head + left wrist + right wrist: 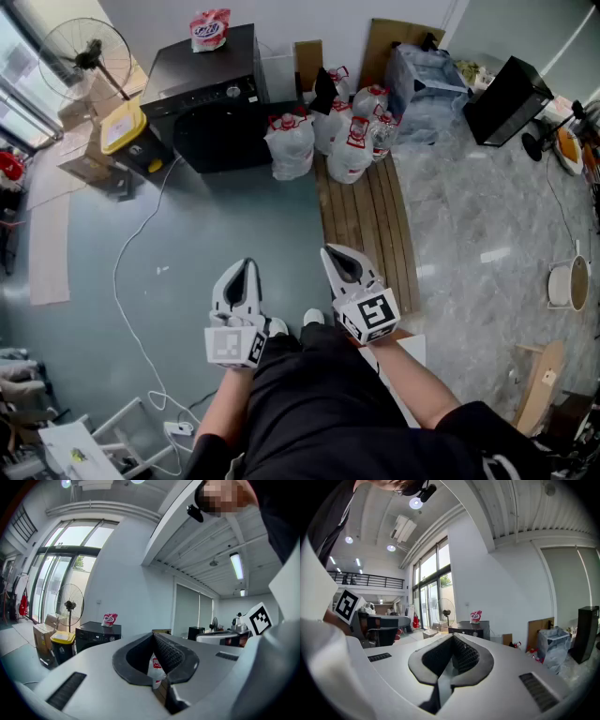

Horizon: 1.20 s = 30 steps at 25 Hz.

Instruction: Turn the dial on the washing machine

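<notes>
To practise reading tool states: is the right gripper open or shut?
Shut, holding nothing. In its own view the right gripper shows its two dark pads meeting at the tips, nothing between them.

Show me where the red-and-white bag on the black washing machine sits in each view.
Head view: bag at the top, left of centre, on the washing machine.
Left gripper view: bag left of centre, mid-height.
Right gripper view: bag right of centre, mid-height.
Shared landmark: standing fan, left of the bag in all three.

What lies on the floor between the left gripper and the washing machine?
In the head view, only bare floor separates the left gripper from the washing machine; a white cable runs beside that stretch.
</notes>
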### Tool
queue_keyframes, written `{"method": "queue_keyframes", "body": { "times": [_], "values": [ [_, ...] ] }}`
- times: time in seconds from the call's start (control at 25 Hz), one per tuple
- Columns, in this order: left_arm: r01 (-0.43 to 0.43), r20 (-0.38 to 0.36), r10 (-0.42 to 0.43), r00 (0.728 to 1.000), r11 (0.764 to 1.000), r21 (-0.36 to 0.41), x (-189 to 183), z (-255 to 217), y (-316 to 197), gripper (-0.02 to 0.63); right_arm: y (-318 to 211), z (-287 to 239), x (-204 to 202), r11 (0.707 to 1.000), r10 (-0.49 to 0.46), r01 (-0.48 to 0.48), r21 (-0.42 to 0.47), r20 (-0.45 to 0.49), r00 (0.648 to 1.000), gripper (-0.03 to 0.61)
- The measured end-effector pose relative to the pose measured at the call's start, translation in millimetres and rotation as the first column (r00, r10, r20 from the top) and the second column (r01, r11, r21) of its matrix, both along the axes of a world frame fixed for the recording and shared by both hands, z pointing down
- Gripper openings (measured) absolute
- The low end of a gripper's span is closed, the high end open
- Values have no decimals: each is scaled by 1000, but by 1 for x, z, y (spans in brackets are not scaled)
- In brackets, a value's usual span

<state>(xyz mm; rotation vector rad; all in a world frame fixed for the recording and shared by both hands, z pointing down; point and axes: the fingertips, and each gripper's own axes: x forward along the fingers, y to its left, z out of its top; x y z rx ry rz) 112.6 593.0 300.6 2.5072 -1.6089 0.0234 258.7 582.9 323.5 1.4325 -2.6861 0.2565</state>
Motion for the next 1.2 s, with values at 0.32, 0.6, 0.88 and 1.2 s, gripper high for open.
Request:
{"method": "queue_keyframes", "body": {
  "times": [0.32,0.6,0.88,1.2],
  "values": [
    [42,-20,-42,999,999,-3,-25,9,15,3,5,-1,0,999,53,-53,-8,4,999,-2],
    [67,-25,-67,997,998,-5,-41,12,19,3,6,-6,-6,999,47,-47,-4,2,999,0],
    [64,-24,-65,998,998,-11,-43,15,18,3,2,4,3,999,28,-29,-30,-15,999,1],
    [71,-55,-71,996,997,-5,-62,16,2,145,-16,10,12,998,42,-43,-47,-34,999,191]
  ]
}}
